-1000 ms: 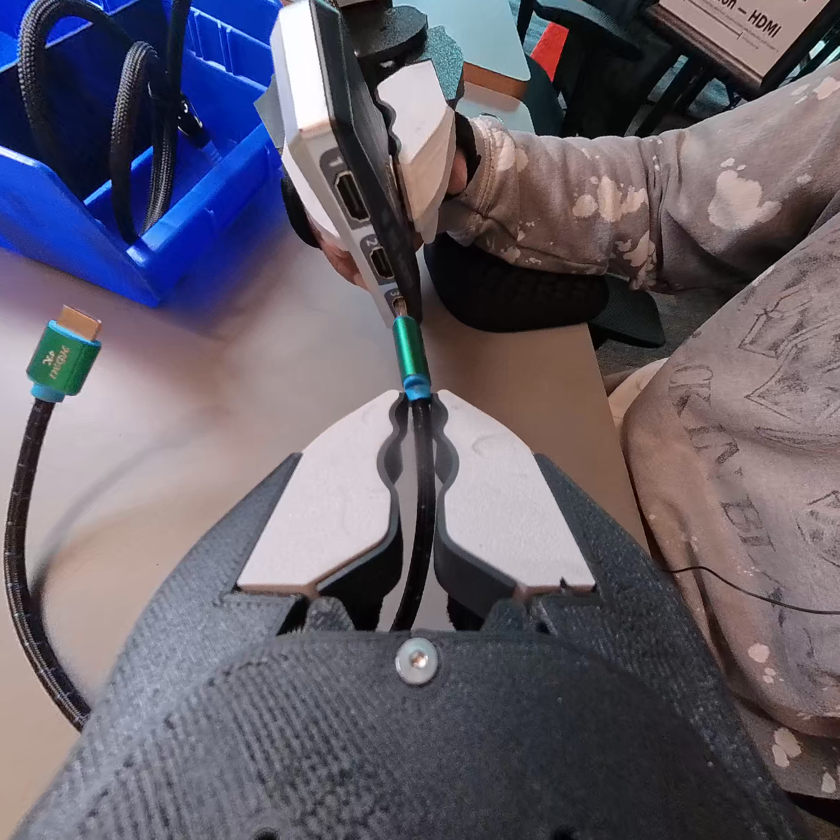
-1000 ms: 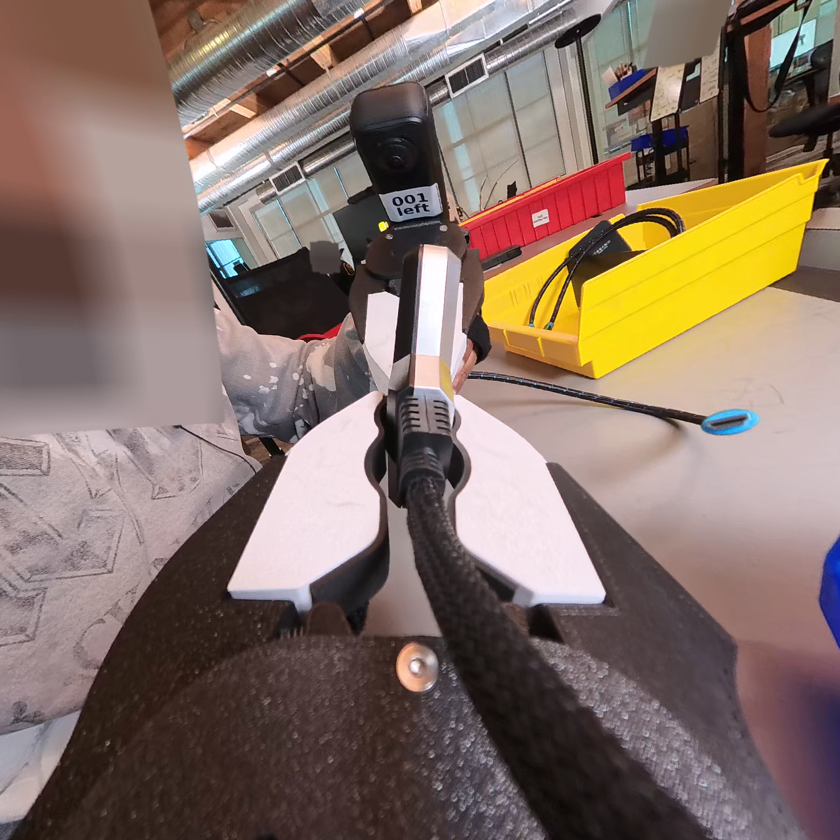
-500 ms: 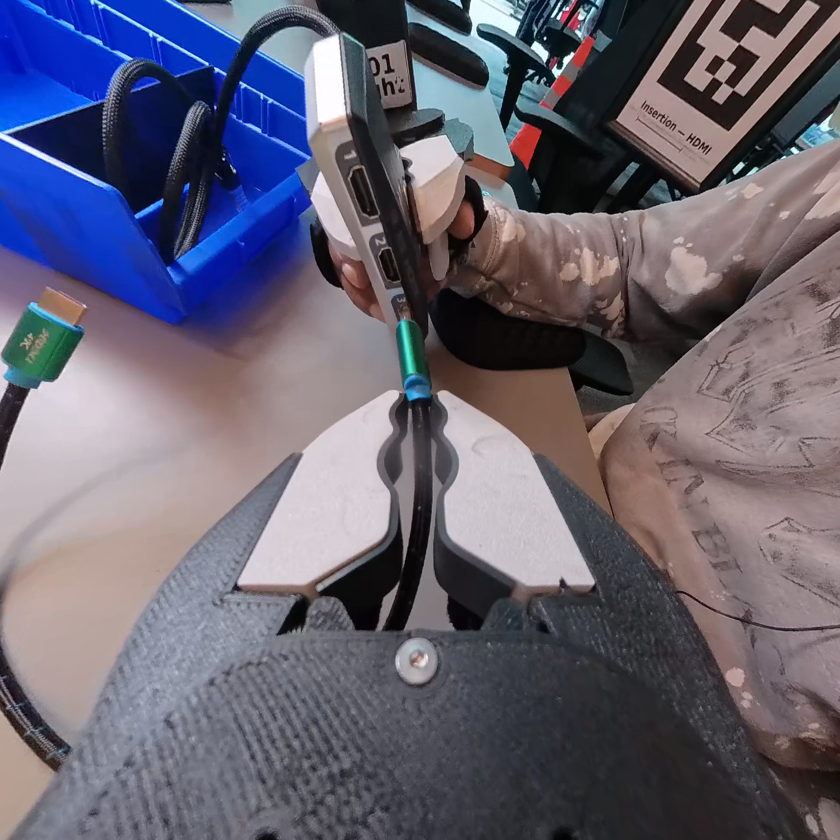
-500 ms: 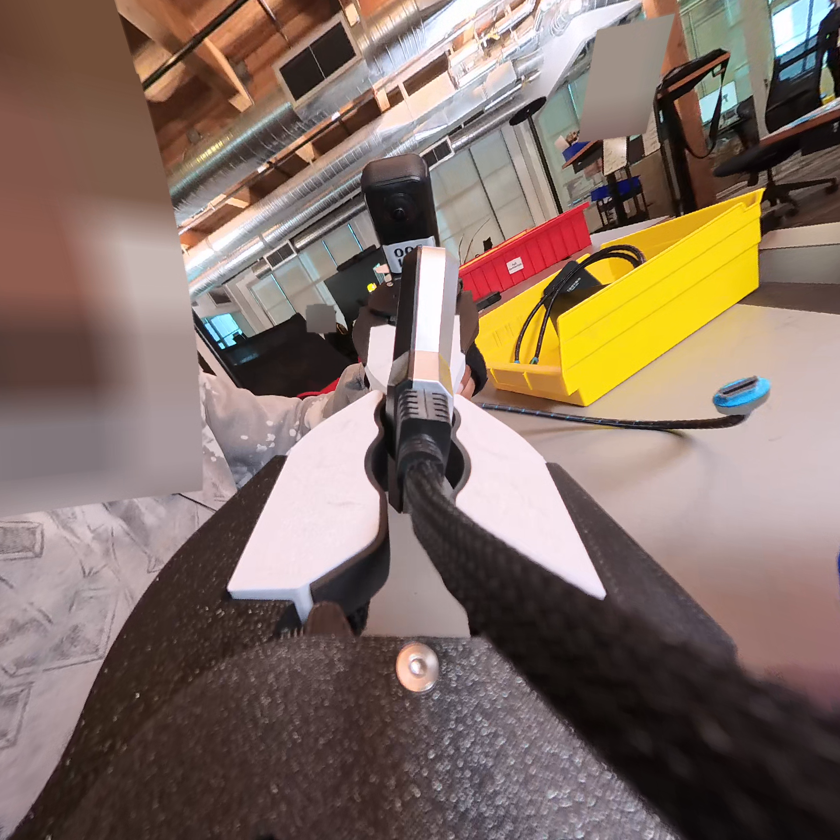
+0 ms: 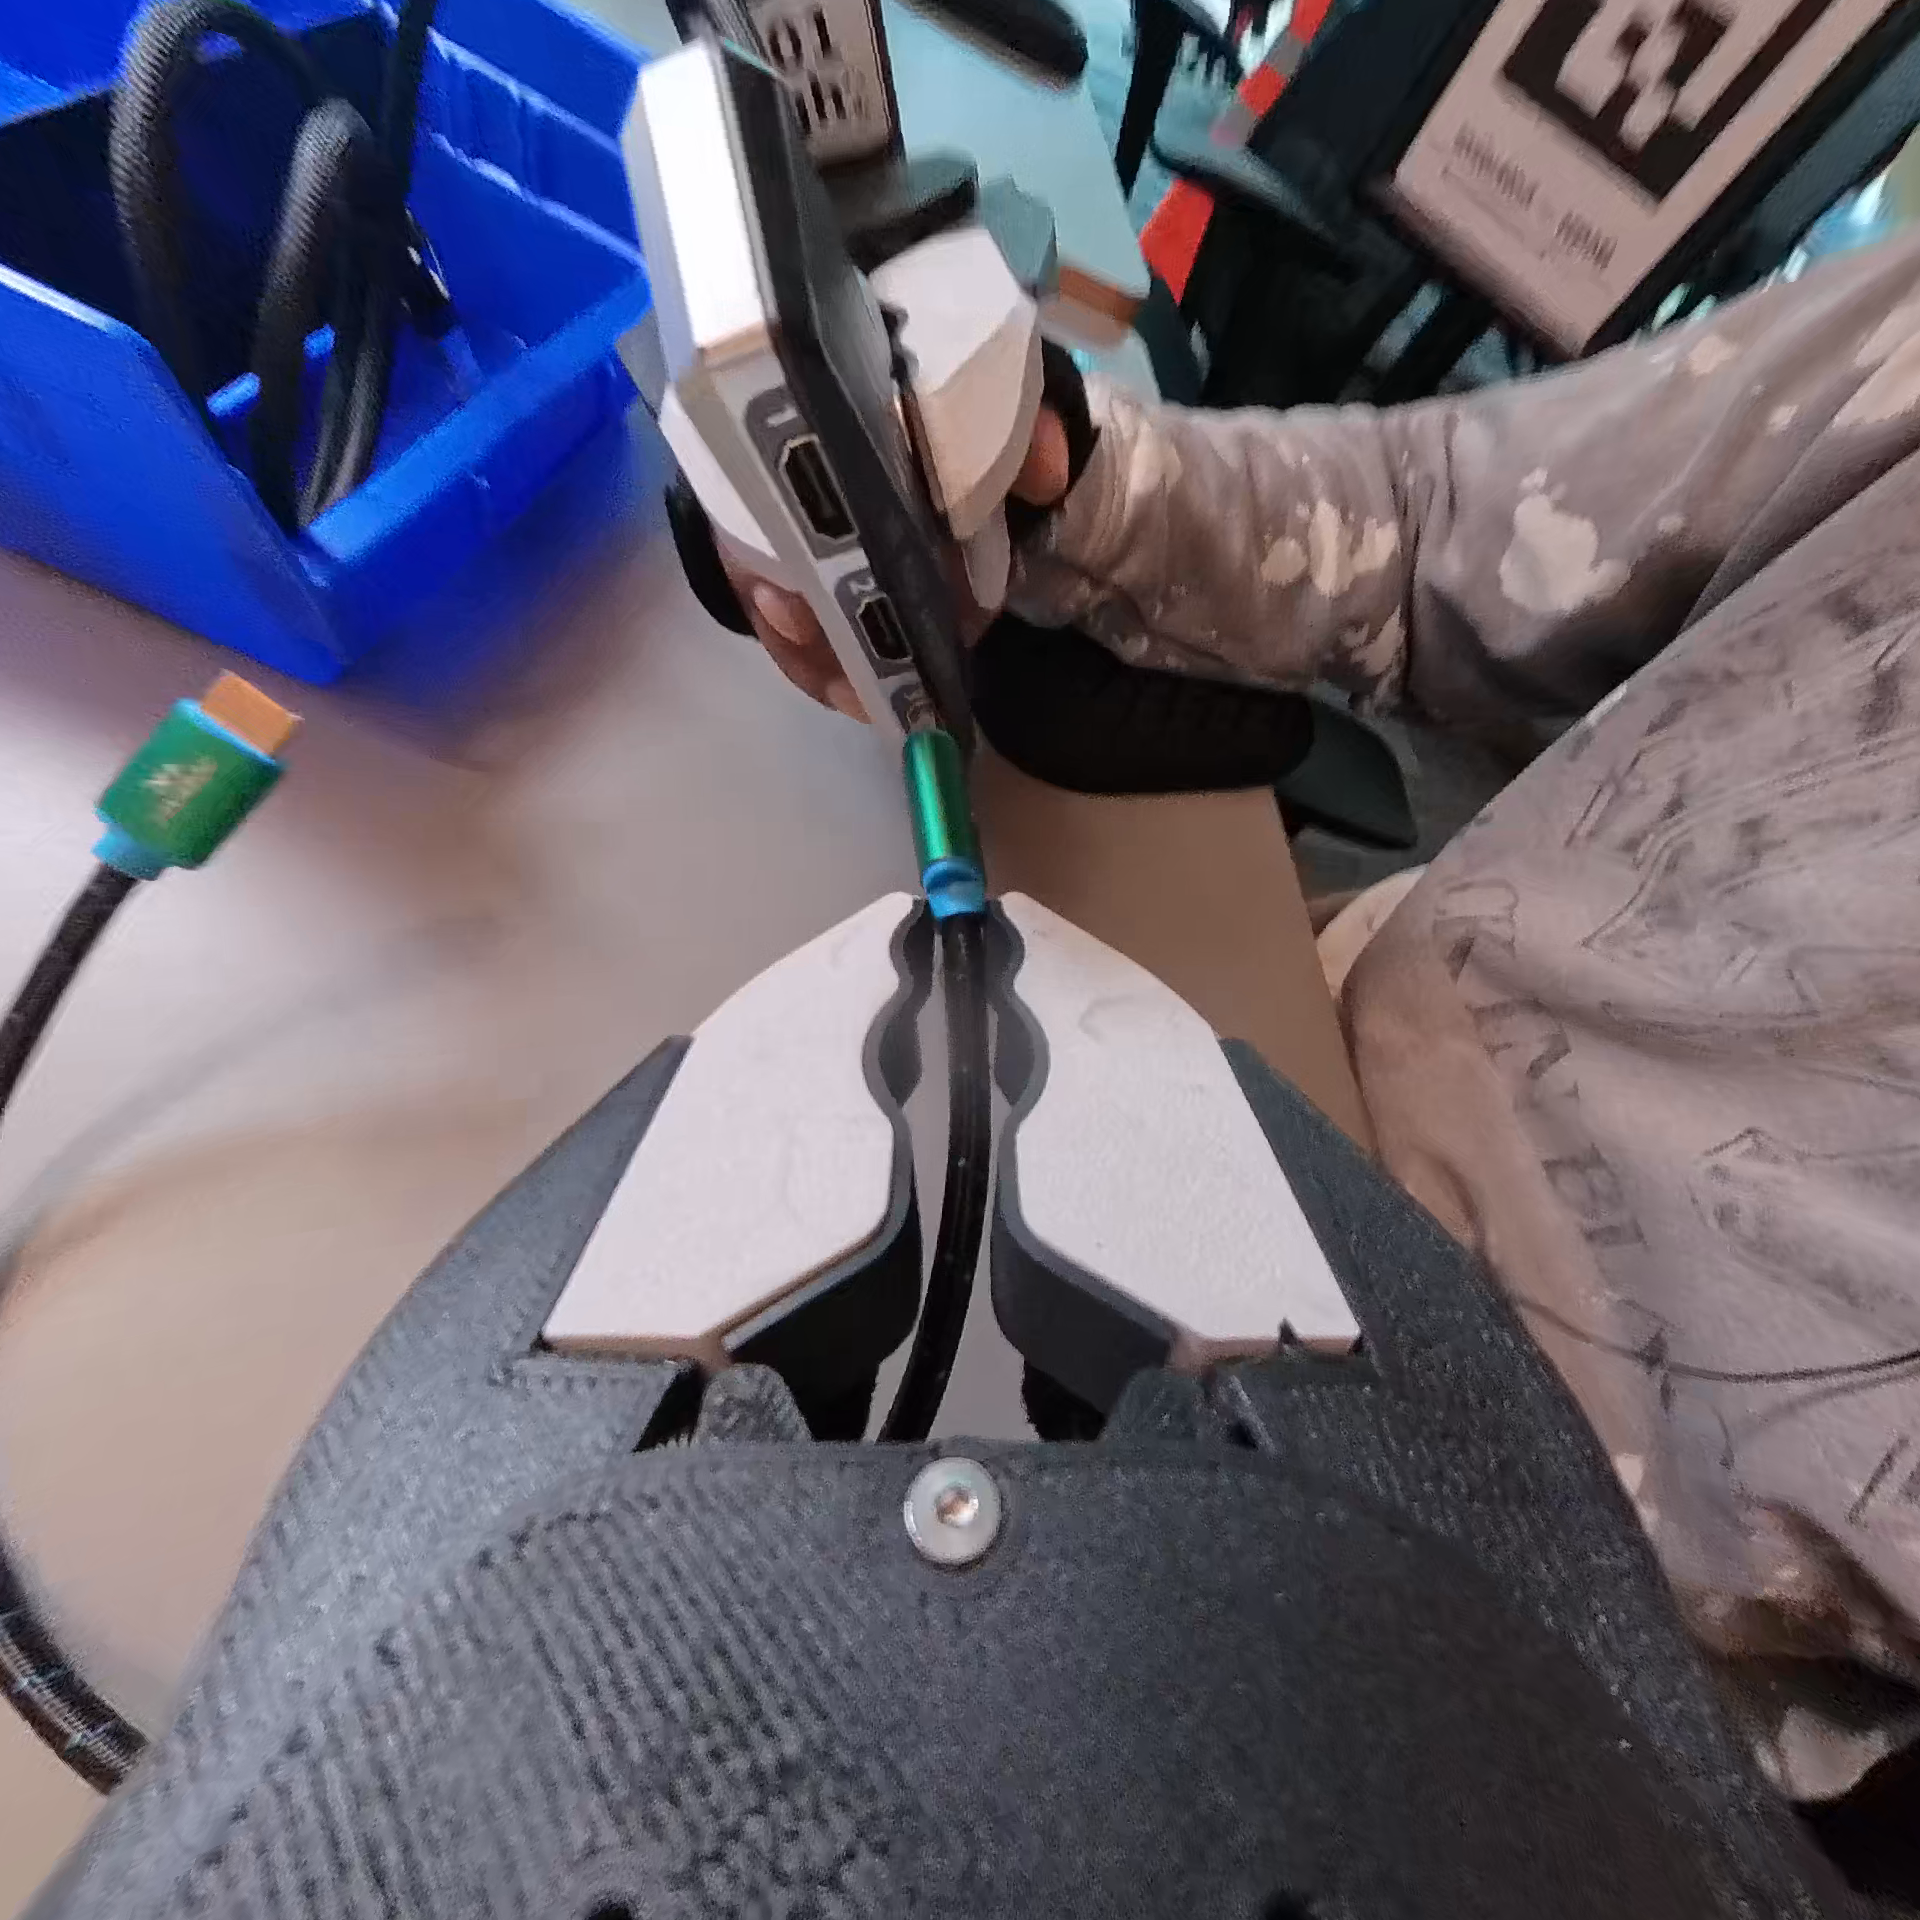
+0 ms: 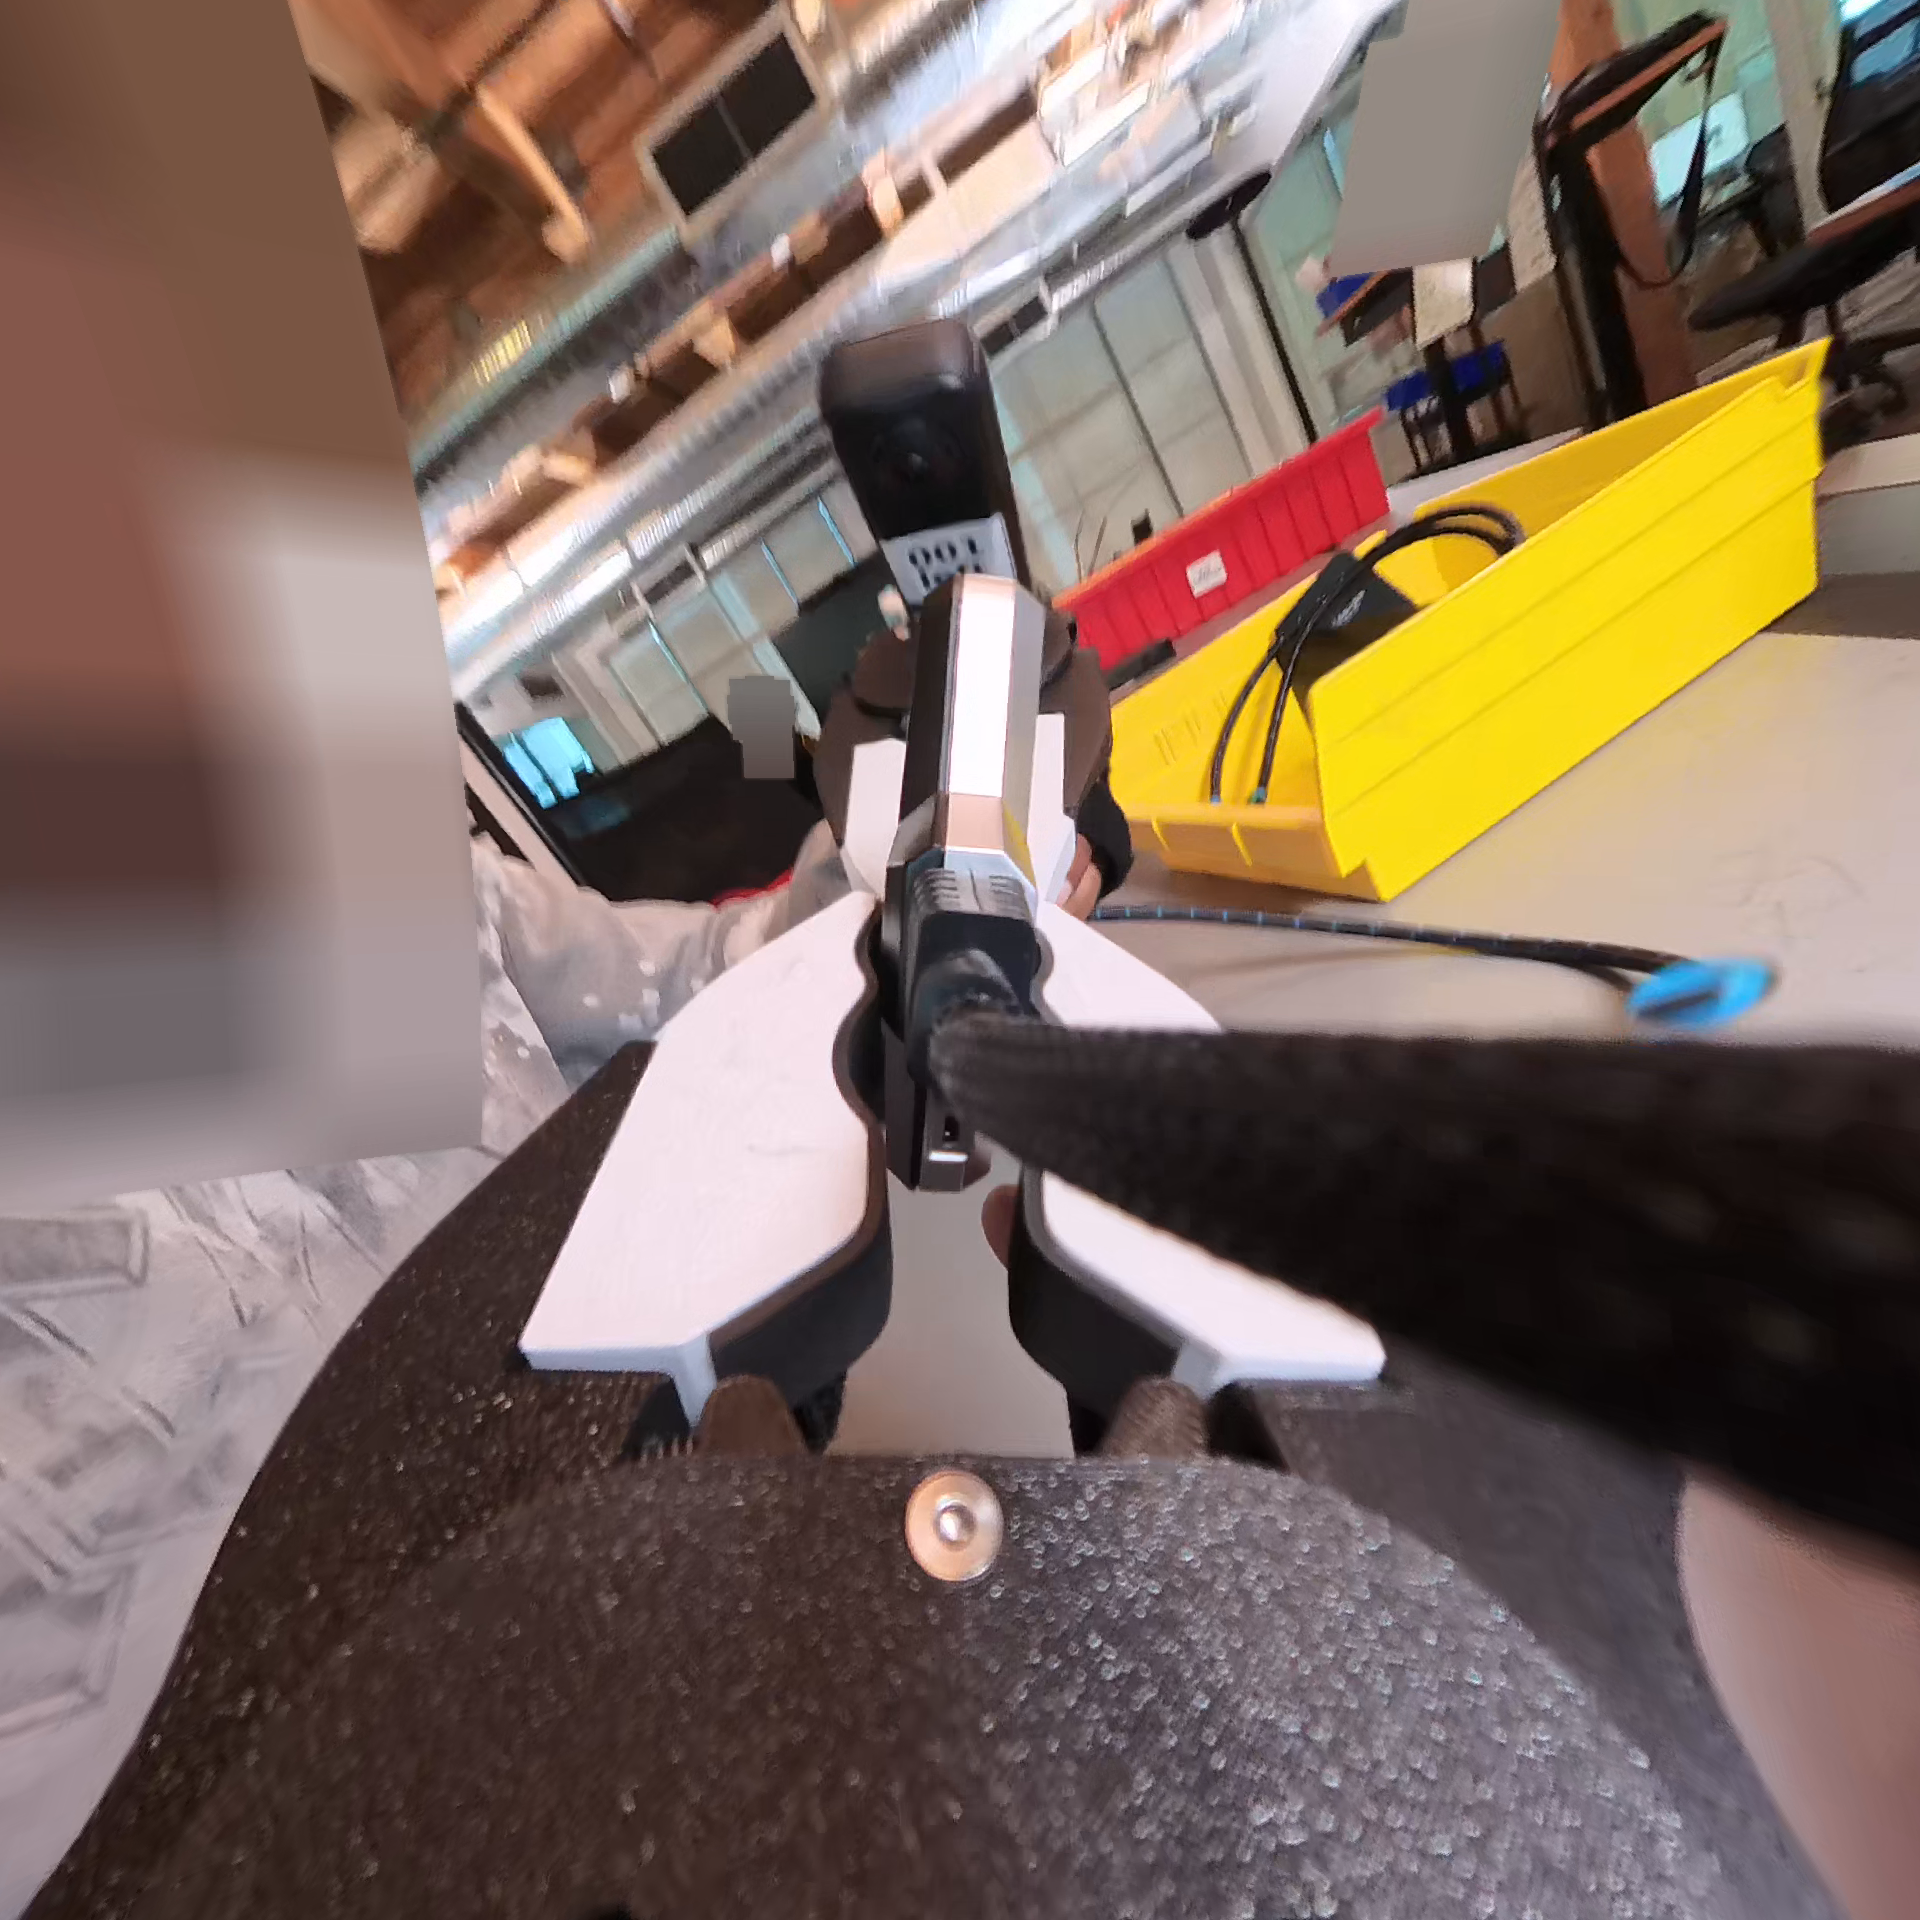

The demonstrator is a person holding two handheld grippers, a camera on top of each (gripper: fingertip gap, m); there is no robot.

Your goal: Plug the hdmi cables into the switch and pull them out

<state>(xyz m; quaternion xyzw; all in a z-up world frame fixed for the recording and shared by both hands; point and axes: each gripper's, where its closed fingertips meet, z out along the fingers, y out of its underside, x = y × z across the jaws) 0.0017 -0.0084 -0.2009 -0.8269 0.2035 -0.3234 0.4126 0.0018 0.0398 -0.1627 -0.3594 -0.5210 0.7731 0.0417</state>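
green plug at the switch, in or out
In: the green plug has its tip inside the switch's lowest port; how deep it sits cannot be told.

In the left wrist view, the left gripper [image 5: 954,914] sits near, with a cable [image 5: 961,1101] running between its fingers to a plug [image 5: 938,810] just beyond the tips. The plug meets the near end of the HDMI switch [image 5: 774,343], which the right gripper [image 5: 971,384] holds farther off. A bin [image 5: 436,520] with coiled cables [image 5: 301,301] inside stands far left on the table [image 5: 499,987]. A loose plug [image 5: 192,774] lies left, nearer than the bin.
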